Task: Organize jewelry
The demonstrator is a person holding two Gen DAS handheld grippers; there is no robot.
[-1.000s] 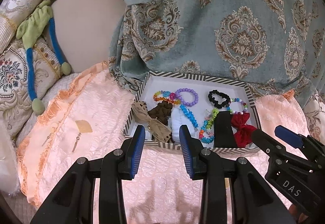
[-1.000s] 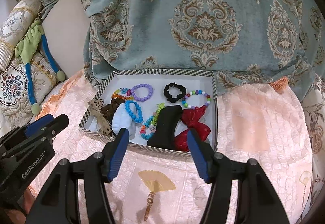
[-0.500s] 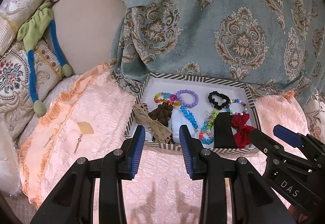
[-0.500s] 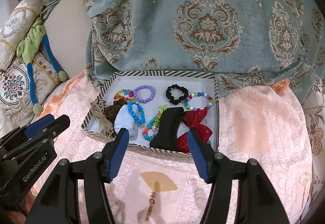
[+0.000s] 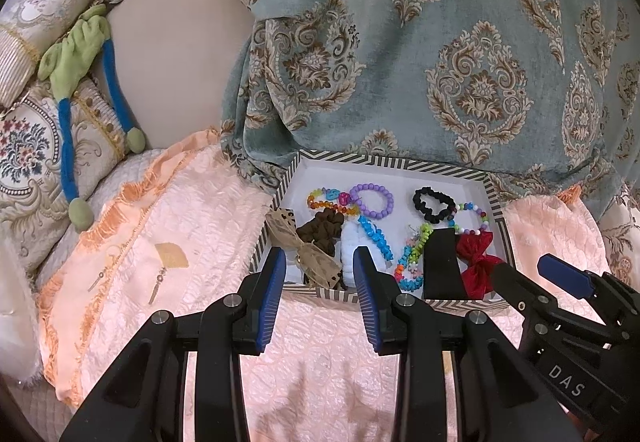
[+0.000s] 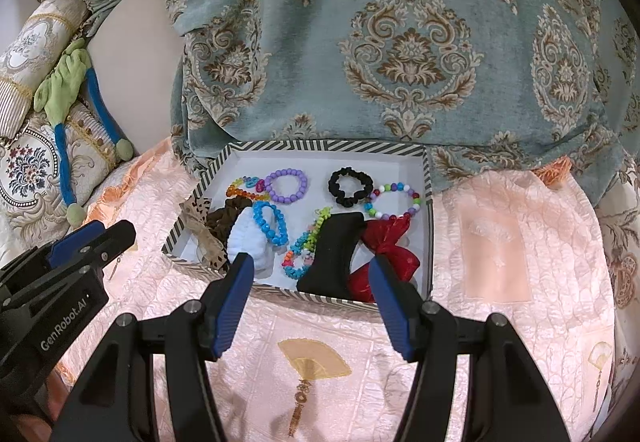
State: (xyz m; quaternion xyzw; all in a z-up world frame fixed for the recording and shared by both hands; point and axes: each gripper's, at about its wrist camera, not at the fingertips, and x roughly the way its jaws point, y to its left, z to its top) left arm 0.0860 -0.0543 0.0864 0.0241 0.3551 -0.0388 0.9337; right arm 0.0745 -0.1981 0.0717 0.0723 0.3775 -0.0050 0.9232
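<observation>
Hovering apart and empty, both tongs (image 5: 318,274) (image 6: 310,276) face light, slippery bead bracelets (image 6: 287,185) at 12 o'clock; pinch one strand.

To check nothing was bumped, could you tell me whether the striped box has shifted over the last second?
No. The striped box sits just as far behind the gold fan motif as before.

Teal damask throw (image 5: 420,53) draped behind, peach quilted bedspread (image 6: 500,282), embroidered cushions (image 5: 28,145), green-and-blue plush toy (image 5: 76,53) at left
</observation>
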